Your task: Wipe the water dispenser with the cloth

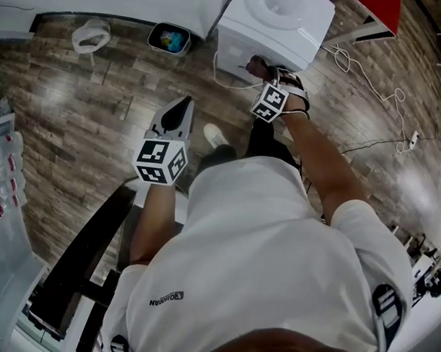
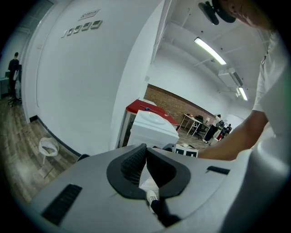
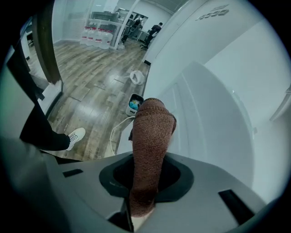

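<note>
The right gripper has its jaws clenched on a brown knitted cloth. The cloth stands up out of them and its far end lies against the white side wall of the water dispenser. In the head view the dispenser stands on the wooden floor at the person's 12 o'clock. The right gripper reaches to the dispenser's near face, its marker cube just below. The left gripper is held apart, at about 8 o'clock from the dispenser in the head view. It points up toward 12 o'clock, and its jaws are pressed together with nothing between them. A small bin with coloured contents sits at the dispenser's 9 o'clock, and a white ring-shaped bag lies farther out the same way. A white cable trails over the floor at the dispenser's 4 o'clock. The person's white shoe shows between the two grippers.
</note>
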The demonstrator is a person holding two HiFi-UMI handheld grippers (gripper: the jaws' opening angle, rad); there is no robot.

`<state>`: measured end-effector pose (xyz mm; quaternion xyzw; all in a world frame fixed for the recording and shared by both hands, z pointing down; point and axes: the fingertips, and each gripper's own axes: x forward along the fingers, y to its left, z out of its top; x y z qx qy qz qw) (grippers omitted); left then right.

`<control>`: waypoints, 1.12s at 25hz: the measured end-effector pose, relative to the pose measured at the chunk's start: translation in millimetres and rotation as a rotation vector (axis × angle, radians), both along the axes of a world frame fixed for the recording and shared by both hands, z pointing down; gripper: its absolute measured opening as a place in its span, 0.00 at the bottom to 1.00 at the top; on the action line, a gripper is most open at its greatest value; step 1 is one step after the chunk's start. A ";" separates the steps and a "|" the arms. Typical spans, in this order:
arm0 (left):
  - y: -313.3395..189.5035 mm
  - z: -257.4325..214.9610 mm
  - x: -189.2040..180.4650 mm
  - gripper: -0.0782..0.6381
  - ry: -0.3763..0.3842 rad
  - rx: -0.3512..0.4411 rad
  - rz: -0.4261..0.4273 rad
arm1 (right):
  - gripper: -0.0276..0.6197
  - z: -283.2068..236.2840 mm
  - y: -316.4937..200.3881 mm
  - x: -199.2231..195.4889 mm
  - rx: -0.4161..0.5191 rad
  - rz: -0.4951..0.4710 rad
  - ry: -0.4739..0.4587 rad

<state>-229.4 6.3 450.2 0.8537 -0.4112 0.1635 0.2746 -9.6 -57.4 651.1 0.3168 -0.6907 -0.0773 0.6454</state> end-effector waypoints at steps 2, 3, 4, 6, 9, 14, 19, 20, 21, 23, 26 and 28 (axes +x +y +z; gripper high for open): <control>1.8 4.7 -1.3 0.11 -0.012 -0.012 -0.002 | 0.15 19.3 -0.9 -3.0 -0.015 -0.003 -0.005; 3.1 7.6 -1.7 0.11 -0.017 -0.019 -0.005 | 0.15 29.0 -0.2 -4.6 -0.028 -0.005 -0.008; 4.1 10.8 -2.0 0.11 -0.022 -0.025 -0.008 | 0.15 39.3 0.5 -5.6 -0.041 -0.006 -0.008; 5.3 17.4 -1.7 0.11 -0.027 -0.038 -0.016 | 0.15 60.9 1.3 -5.3 -0.065 -0.004 -0.003; 9.3 26.6 1.6 0.11 -0.030 -0.063 -0.025 | 0.15 90.6 2.8 -2.5 -0.099 0.007 0.003; 18.7 41.9 2.4 0.11 -0.034 -0.104 -0.040 | 0.15 129.6 4.0 -0.9 -0.143 0.017 0.007; 21.4 59.9 0.4 0.11 -0.046 -0.137 -0.067 | 0.15 162.2 8.1 3.5 -0.197 0.011 0.026; 22.2 62.8 -0.9 0.11 -0.049 -0.143 -0.073 | 0.15 167.2 10.2 4.1 -0.208 0.012 0.029; 22.9 64.8 -2.4 0.11 -0.052 -0.147 -0.079 | 0.15 172.2 12.3 4.5 -0.217 0.014 0.031; 23.2 66.8 -4.4 0.11 -0.051 -0.149 -0.091 | 0.15 181.4 14.3 6.8 -0.231 0.021 0.037; 23.0 67.6 -6.4 0.11 -0.049 -0.147 -0.099 | 0.15 192.6 12.9 9.9 -0.245 0.037 0.042; 24.1 68.4 -9.0 0.11 -0.052 -0.149 -0.102 | 0.15 198.4 12.6 9.0 -0.258 0.040 0.044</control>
